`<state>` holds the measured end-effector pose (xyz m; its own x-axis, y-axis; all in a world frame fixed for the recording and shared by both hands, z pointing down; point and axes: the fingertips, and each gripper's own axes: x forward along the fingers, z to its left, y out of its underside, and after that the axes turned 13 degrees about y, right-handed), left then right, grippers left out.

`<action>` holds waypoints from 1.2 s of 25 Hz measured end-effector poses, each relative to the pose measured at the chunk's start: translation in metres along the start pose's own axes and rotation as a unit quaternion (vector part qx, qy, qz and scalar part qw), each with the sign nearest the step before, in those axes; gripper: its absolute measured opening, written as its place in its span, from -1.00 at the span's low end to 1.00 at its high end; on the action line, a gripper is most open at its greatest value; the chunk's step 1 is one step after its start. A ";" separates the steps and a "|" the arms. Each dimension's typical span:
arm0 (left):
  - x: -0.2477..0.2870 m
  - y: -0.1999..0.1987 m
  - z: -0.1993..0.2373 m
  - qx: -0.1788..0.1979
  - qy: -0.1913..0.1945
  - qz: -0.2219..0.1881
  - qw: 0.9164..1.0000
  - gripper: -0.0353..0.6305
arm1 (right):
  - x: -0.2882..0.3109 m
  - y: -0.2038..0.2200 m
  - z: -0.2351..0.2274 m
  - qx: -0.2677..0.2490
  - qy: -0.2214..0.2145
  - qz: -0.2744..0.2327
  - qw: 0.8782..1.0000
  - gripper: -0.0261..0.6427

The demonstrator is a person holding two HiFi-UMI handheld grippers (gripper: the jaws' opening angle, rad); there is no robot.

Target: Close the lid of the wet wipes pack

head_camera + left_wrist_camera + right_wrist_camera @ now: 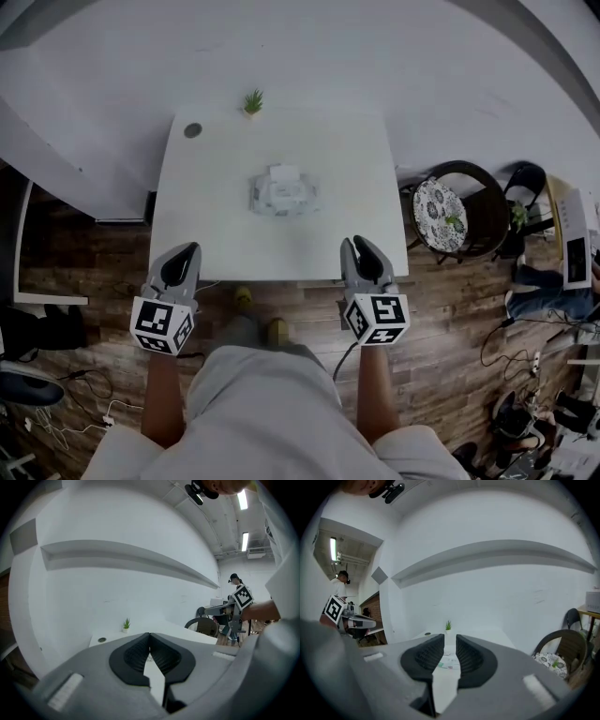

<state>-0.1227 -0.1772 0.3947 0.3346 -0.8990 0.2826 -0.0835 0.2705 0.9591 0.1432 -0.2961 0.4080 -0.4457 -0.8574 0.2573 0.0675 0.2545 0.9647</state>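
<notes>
As far as I can judge, nothing of the closing is done yet: both tools hang at the near edge of the worktop [217,234], well apart from the wet wipes pack [281,190], and neither touches it. The pack lies flat near the middle of the worktop, roughly between the lines of my two hands and closer to the far half. It looks pale, soft and a little crumpled at the sides. A small lighter rectangle sits on its top towards the far side, which I take to be the lid flap [284,173] standing open, though it is too small to be sure. In the right gripper view I see the pack [449,661] ahead through the gap, with some faint print on it. The left gripper [190,248] has its fingers together at the tips with nothing between them. The right gripper [359,243] has its fingers apart and empty. What is left, as I read it, is the whole job: reach in, get one tool onto the flap, fold it down and press it home, perhaps with the other steadying the soft pack.
</notes>
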 end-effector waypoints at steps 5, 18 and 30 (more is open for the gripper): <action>0.030 -0.008 0.025 -0.005 0.006 -0.005 1.000 -0.89 | 0.032 -0.008 -0.007 -0.007 0.009 0.008 1.000 -0.67; 0.103 0.006 0.116 -0.045 0.029 0.005 0.999 -0.89 | 0.133 -0.009 0.006 -0.024 0.031 0.052 0.998 -0.67; 0.134 0.041 0.134 -0.077 0.070 0.032 0.994 -0.89 | 0.175 0.014 0.029 -0.037 0.015 0.100 0.994 -0.67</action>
<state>-0.2070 -0.3326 0.4735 0.4607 -0.8250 0.3272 0.0323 0.3840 0.9228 0.0402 -0.4290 0.4652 -0.3902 -0.8058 0.4454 0.2186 0.3888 0.8950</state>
